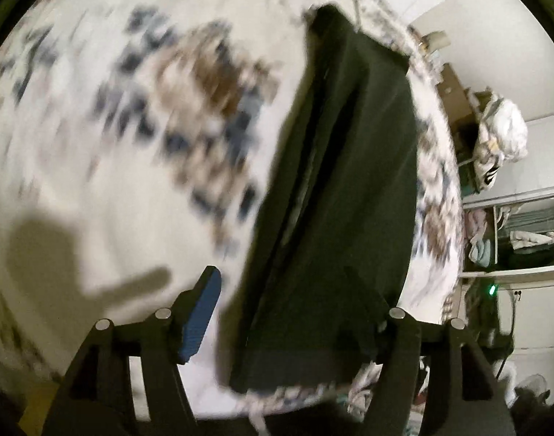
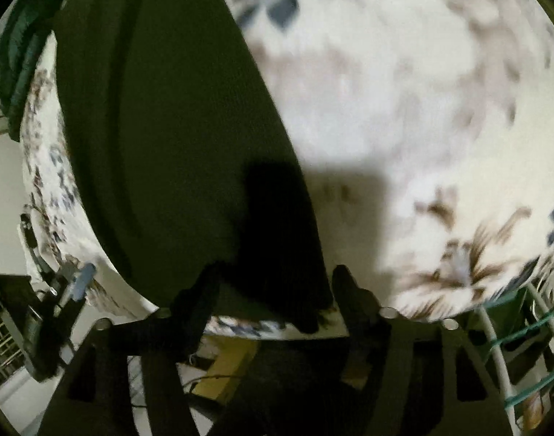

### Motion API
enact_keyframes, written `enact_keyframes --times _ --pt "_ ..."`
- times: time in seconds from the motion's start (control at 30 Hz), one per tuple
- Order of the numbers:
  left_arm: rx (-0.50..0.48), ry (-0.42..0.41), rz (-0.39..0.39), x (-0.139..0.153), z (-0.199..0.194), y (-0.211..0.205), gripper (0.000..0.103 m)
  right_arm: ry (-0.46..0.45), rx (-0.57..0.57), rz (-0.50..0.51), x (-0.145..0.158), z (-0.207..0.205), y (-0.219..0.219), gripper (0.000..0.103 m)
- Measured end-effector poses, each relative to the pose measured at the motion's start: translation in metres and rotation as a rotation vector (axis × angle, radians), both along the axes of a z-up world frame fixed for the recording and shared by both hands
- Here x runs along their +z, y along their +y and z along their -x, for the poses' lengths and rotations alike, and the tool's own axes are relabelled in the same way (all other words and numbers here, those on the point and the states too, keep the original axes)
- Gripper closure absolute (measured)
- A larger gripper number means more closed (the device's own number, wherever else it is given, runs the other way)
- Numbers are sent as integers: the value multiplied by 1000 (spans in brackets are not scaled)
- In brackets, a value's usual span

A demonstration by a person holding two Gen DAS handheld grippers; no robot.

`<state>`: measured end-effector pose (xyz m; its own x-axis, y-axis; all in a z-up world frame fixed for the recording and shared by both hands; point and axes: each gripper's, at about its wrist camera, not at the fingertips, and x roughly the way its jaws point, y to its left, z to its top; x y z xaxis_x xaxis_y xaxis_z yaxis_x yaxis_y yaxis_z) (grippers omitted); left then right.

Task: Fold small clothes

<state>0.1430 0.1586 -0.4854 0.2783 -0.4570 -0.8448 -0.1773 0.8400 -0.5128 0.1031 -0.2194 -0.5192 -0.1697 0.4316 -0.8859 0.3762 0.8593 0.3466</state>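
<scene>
Nearest in the left wrist view, the left gripper (image 1: 287, 301) stands with its jaws apart; its ribbed blue pad (image 1: 201, 318) is clear of the cloth, and the other finger is hidden in the dark fabric, so no grip shows. Between and beyond the jaws lies the dark green garment (image 1: 335, 167), a long folded strip of soft knit with a lengthwise crease, flat on the floral bedsheet (image 1: 95, 167), white with blurred blue and brown sprigs. In the right wrist view, the right gripper (image 2: 273, 290) is also spread, black fingers either side of the garment's (image 2: 160, 116) near end, pads not pressing. Farther right, white shelves (image 1: 524, 232) hold folded laundry. No writing is legible.
</scene>
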Motion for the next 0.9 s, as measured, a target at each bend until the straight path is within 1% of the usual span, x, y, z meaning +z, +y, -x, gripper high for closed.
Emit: enact_keyframes --times 0.1,0.17,0.3,0.33,0.37,0.4,0.43,0.5,0.57,0.6,0.67,0.8,0.83,0.9 --pt "-6 -55 -25 1 -34 -6 38 4 -39 0 -7 -11 -6 35" --pt "-32 -84 -64 -1 -59 -11 38 -3 -52 -15 -11 -17 -9 35" --pt "-88 -99 -134 -14 -94 -32 40 0 -65 -12 -21 -18 -3 35" --pt "-104 -100 -141 -18 -99 -32 41 4 -70 -12 -22 -18 0 35" --pt "-130 -96 -148 -22 -105 -39 47 6 -73 -10 -22 -14 1 35" --pt "-148 -93 -152 -24 -106 -38 60 6 -73 -6 -24 -12 3 35" --pt "-173 -86 -163 -26 -108 -43 63 5 -69 -4 -28 -4 -7 35" --pt "-208 -85 -186 -30 -107 -51 63 7 -75 0 -31 -2 -4 35" --pt "-229 -83 -189 -33 -105 -57 63 10 -89 2 -34 2 -1 35" --pt "-233 -86 -197 -33 -107 -61 70 12 -96 2 -36 3 1 35" --pt "-245 -91 -235 -31 -106 -64 97 18 -110 8 -44 5 10 35" --pt "-206 -109 -217 -24 -104 -52 98 19 -110 19 -46 3 19 36" --pt "-197 -110 -213 -23 -104 -49 98 16 -103 24 -45 3 13 36" --pt "-180 -104 -207 -24 -105 -40 98 12 -90 38 -45 4 17 36"
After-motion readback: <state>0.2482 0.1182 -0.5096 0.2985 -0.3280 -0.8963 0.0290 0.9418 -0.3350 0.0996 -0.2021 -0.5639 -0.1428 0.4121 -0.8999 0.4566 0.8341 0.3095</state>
